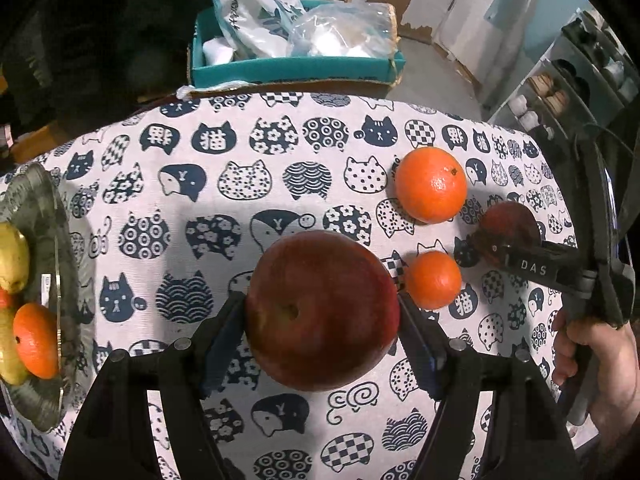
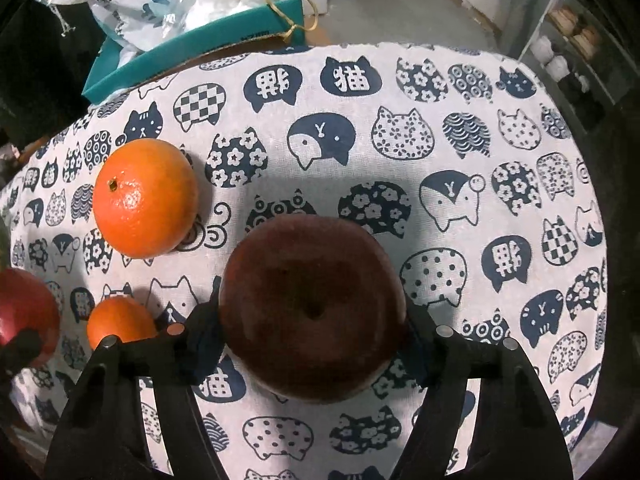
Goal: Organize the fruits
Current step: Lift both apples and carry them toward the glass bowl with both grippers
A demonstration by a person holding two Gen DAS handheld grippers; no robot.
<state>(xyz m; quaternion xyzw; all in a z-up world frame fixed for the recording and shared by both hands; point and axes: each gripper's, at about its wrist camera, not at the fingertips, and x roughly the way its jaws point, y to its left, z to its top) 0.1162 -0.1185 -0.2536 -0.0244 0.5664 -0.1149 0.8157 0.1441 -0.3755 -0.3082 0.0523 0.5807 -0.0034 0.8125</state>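
My left gripper (image 1: 322, 316) is shut on a large red apple (image 1: 322, 310) over the cat-print tablecloth (image 1: 224, 184). My right gripper (image 2: 314, 320) is shut on a second, darker red apple (image 2: 314, 306); that apple (image 1: 510, 226) and gripper also show at the right of the left wrist view. A large orange (image 1: 431, 185) and a small orange (image 1: 434, 280) lie on the cloth between the two apples, and both show in the right wrist view (image 2: 145, 198), (image 2: 120, 322). The left apple shows at the right wrist view's left edge (image 2: 24, 312).
A glass dish (image 1: 44, 248) at the left table edge holds a yellow pear (image 1: 12, 260) and an orange (image 1: 36, 340). A teal box (image 1: 296, 68) with plastic bags stands behind the table. Shelves (image 1: 580, 80) stand at the far right.
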